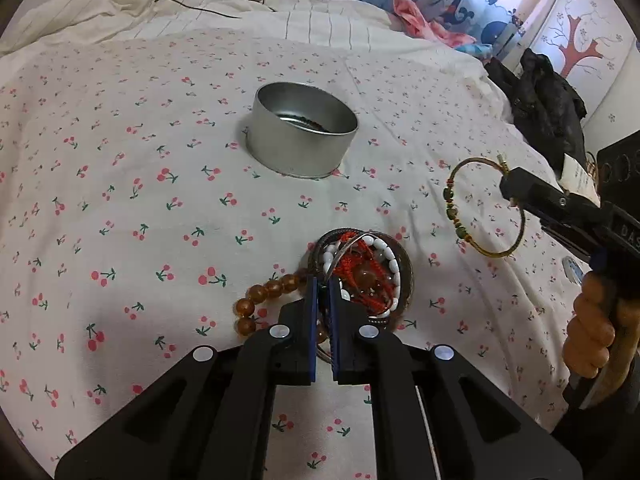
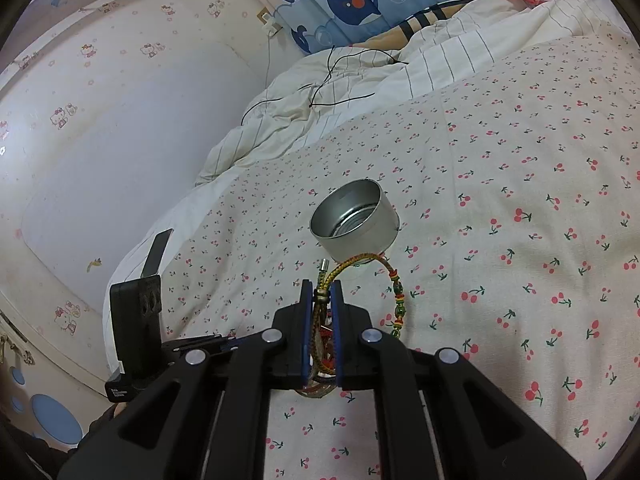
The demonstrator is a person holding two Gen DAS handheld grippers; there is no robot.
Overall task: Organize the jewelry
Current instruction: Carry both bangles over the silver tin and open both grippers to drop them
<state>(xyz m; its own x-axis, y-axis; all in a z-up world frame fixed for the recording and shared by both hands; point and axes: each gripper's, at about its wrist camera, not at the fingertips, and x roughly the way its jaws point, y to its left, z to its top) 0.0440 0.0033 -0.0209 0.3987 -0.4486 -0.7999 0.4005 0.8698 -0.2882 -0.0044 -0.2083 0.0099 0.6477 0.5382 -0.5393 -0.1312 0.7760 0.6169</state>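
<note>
A heap of jewelry (image 1: 368,276) lies on the cherry-print bedsheet (image 1: 140,184): white beads, red cord, dark and silver rings, and an amber bead strand (image 1: 264,296) trailing left. My left gripper (image 1: 324,292) reaches down into the heap's left edge, shut, with a thin silver bangle (image 1: 352,246) running between its pads. My right gripper (image 2: 322,292) is shut on a gold cord bracelet with green and red beads (image 2: 384,276), held in the air to the right of the heap (image 1: 486,208). A round silver tin (image 1: 304,132) stands open farther back, something dark at its bottom.
A person's hand (image 1: 592,328) grips the right tool's handle. A black bag (image 1: 548,108) sits at the bed's right edge. A rumpled striped duvet with a thin black cable (image 2: 340,76) lies behind the tin (image 2: 354,220). The wall (image 2: 100,140) borders the bed's far side.
</note>
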